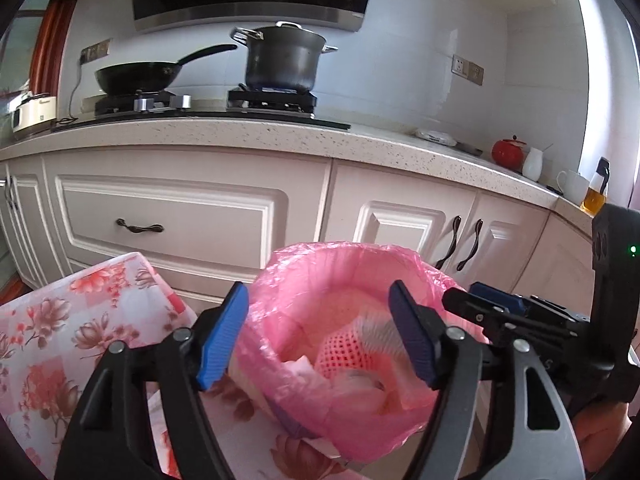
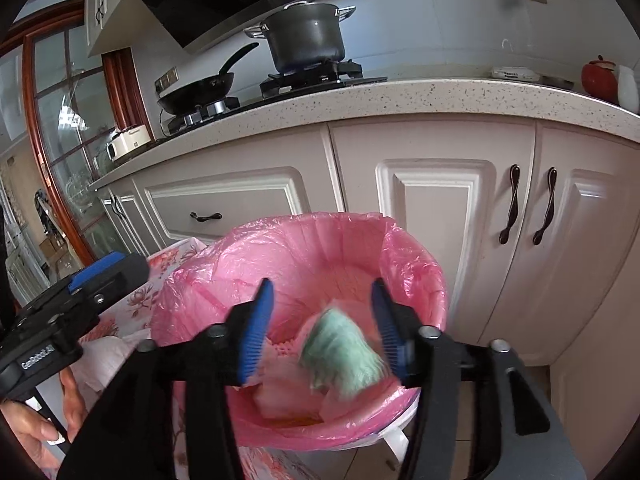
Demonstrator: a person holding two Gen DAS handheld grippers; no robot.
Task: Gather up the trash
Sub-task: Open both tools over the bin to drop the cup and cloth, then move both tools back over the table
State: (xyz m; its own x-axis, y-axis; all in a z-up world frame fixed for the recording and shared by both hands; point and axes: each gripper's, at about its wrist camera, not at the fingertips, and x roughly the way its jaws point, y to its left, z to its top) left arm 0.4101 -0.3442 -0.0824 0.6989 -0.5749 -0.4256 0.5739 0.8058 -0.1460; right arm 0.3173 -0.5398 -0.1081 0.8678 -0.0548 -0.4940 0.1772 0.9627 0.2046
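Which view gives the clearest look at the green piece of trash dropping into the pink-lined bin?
The right wrist view: the green trash sits between the open right gripper fingers, blurred, above the bin. In the left wrist view no green piece can be made out, only pale scraps and pink netting inside the bin.

We see a trash bin (image 2: pixel 400 436) lined with a thin pink plastic bag (image 2: pixel 404 256), its crinkled edge folded out over the round rim, mouth open upward. Inside lies a red foam net sleeve (image 1: pixel 340 354) among pale crumpled wrappers (image 1: pixel 304 372). A blurred wad of pale green, tissue-like trash (image 2: pixel 344 352) shows over the bag's mouth, free in the air or just inside; we cannot tell which. We find the bin close against a floral-covered tabletop (image 1: pixel 60 320), before white cabinet doors.
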